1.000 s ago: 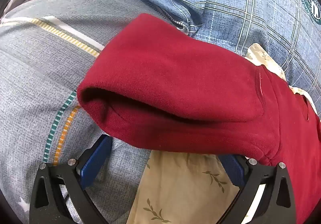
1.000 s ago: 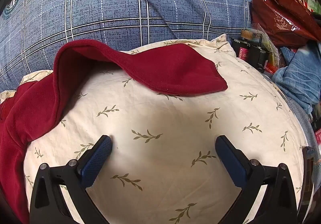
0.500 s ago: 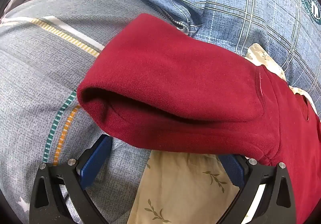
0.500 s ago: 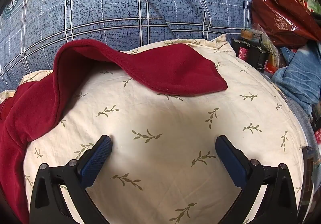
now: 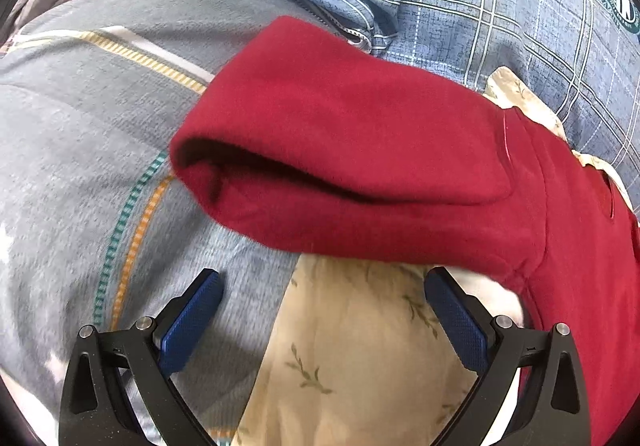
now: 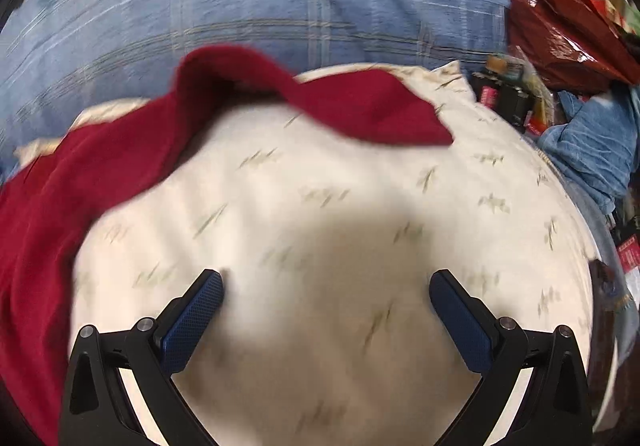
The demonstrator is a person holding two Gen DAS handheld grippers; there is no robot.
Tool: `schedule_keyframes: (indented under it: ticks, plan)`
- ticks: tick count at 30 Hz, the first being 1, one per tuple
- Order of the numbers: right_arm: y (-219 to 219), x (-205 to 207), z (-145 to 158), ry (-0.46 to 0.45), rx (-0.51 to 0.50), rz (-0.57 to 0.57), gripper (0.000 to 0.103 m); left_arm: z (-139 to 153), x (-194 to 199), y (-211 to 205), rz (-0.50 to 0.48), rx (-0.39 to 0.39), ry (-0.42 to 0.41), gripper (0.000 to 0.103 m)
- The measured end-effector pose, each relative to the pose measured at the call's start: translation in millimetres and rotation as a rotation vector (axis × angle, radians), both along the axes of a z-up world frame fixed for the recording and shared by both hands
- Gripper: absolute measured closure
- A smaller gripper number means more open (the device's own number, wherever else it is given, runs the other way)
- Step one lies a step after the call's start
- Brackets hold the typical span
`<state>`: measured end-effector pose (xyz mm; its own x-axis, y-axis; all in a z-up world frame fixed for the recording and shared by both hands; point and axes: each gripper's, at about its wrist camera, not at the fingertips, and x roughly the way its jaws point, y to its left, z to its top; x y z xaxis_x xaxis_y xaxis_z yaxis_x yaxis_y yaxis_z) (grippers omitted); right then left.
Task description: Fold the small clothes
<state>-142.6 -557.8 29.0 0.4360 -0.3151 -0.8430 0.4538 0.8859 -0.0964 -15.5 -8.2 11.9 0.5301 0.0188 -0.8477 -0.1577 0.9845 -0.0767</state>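
A bed covered by a grey quilt [image 5: 72, 150] with yellow, teal and orange striped bands and a blue plaid duvet [image 5: 500, 6] carries a cream pillow [image 6: 320, 230] printed with small leaf sprigs. A dark red fleece garment [image 5: 360, 150] lies across the pillow and reaches onto the grey quilt, one end folded over itself. At the pillow's far right edge sit crumpled blue denim [image 6: 592, 150], a dark red plastic bag [image 6: 560, 30] and blurred small packages.
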Motion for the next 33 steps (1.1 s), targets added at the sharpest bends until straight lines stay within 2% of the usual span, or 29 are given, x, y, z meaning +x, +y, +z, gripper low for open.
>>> schedule_keyframes:
  ticks: [2, 4, 7, 10, 14, 18, 21, 22, 26, 27, 28, 33]
  plan:
    - [17.6, -7.8, 6.6, 0.001, 0.053, 0.044, 0.0, 6.0, -10.4, -3.1, 0.004, 0.011, -0.006, 0.004]
    - [39.7, -21.7, 17.1, -0.021, 0.159, 0.094, 0.0, 15.3, -19.0, -11.0, -0.024, 0.036, -0.036, 0.006]
    - [72.2, -32.4, 33.1, -0.056, 0.238, 0.141, 0.0, 34.4, -36.1, -25.0, -0.076, 0.064, -0.108, 0.006]
    - [102.8, -34.0, 48.6, -0.119, 0.282, 0.207, 0.0, 55.6, -55.3, -35.0, -0.101, 0.052, -0.205, 0.006]
    - [149.6, -24.3, 57.5, -0.143, 0.261, 0.314, 0.0, 66.3, -98.1, -43.9, -0.142, 0.055, -0.286, 0.006]
    - [184.8, -13.9, 55.6, -0.143, 0.216, 0.355, 0.0, 67.6, -112.7, -53.2, -0.185, 0.085, -0.277, 0.006]
    - [194.8, -8.7, 52.7, -0.142, 0.208, 0.353, 0.0, 71.1, -124.4, -55.0, -0.196, 0.072, -0.28, 0.006]
    - [199.5, -7.8, 53.2, -0.144, 0.189, 0.351, 0.0, 73.6, -110.7, -55.9, -0.195, 0.073, -0.277, 0.006]
    - [215.7, -2.6, 48.1, -0.139, 0.114, 0.362, 0.0, 78.3, -125.4, -55.7, -0.19, 0.069, -0.286, 0.006]
    - [215.0, -2.0, 47.7, -0.137, 0.108, 0.363, 0.0, 78.7, -129.3, -55.8, -0.191, 0.065, -0.282, 0.006]
    - [215.1, -1.7, 47.2, -0.136, 0.1, 0.365, 0.0, 79.3, -116.4, -60.3, -0.193, 0.064, -0.273, 0.006]
    - [212.0, -1.8, 45.8, -0.143, 0.07, 0.312, 0.0, 80.9, -127.4, -69.3, -0.191, 0.027, -0.259, 0.006]
